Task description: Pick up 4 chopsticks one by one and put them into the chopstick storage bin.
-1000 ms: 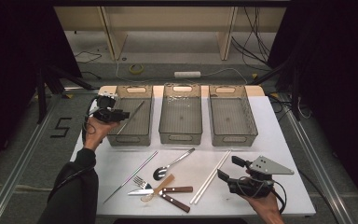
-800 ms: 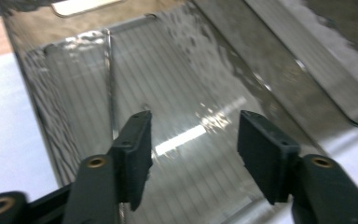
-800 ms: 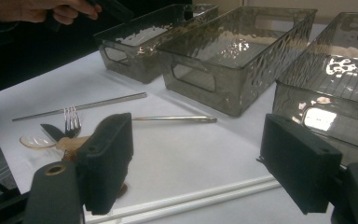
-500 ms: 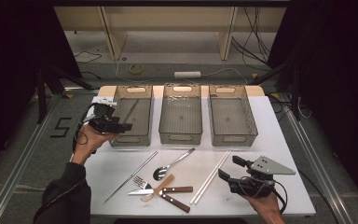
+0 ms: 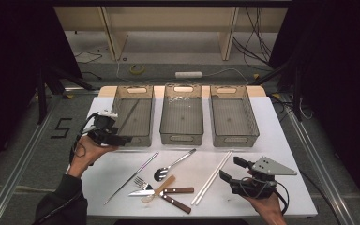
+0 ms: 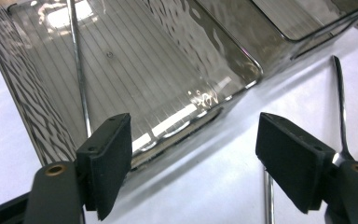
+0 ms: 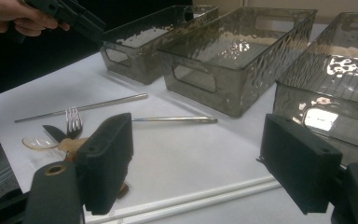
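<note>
My left gripper (image 5: 123, 139) hovers at the near left corner of the left smoked-plastic bin (image 5: 122, 101), pointing right. In the left gripper view its jaws (image 6: 193, 158) stand open and have just been opening, with nothing between them. A metal chopstick (image 6: 77, 60) lies slanted inside that bin. My right gripper (image 5: 231, 168) rests at the table's near right, open and holding nothing (image 7: 196, 163). Just in front of it lies a pair of white chopsticks (image 7: 191, 201). A second metal chopstick (image 5: 131, 177), a metal spoon (image 5: 173, 164) and a fork (image 5: 143, 182) lie on the white table (image 5: 272, 140).
The middle bin (image 5: 183, 136) and the right bin (image 5: 234, 137) stand beside the left one at the back. Two wooden-handled knives (image 5: 176, 197) and a wooden spoon (image 5: 161, 187) are piled with the fork near the front edge. Dark floor surrounds the table.
The left hand has drawn back from the left bin's rim toward the person, and its jaws have spread wider. The right hand has not moved.
</note>
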`<state>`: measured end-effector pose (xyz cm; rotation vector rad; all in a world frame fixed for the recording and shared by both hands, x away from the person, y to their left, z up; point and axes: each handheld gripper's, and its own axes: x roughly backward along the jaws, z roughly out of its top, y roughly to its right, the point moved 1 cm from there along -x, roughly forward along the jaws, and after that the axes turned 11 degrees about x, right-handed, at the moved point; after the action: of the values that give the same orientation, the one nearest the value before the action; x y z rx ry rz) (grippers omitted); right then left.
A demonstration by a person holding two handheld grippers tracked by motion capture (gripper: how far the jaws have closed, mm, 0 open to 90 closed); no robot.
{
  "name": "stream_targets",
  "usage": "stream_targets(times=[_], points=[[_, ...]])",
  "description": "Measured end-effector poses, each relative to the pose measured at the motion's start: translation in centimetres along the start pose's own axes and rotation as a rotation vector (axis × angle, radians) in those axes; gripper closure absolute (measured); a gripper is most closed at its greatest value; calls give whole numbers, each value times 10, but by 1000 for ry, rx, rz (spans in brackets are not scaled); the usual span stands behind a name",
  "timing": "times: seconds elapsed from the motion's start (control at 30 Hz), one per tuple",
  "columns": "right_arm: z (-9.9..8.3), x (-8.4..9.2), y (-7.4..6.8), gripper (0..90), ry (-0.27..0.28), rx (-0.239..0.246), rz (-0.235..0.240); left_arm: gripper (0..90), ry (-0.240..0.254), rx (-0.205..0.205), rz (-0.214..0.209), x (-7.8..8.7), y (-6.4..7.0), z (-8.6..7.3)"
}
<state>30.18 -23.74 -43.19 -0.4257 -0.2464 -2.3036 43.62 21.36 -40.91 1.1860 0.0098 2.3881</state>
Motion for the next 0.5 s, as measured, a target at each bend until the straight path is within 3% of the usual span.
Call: stream_targets(times=[0.5], points=[[0,0,0,264,-11,1,0,254,-84,-44,12,-2,16,-25]])
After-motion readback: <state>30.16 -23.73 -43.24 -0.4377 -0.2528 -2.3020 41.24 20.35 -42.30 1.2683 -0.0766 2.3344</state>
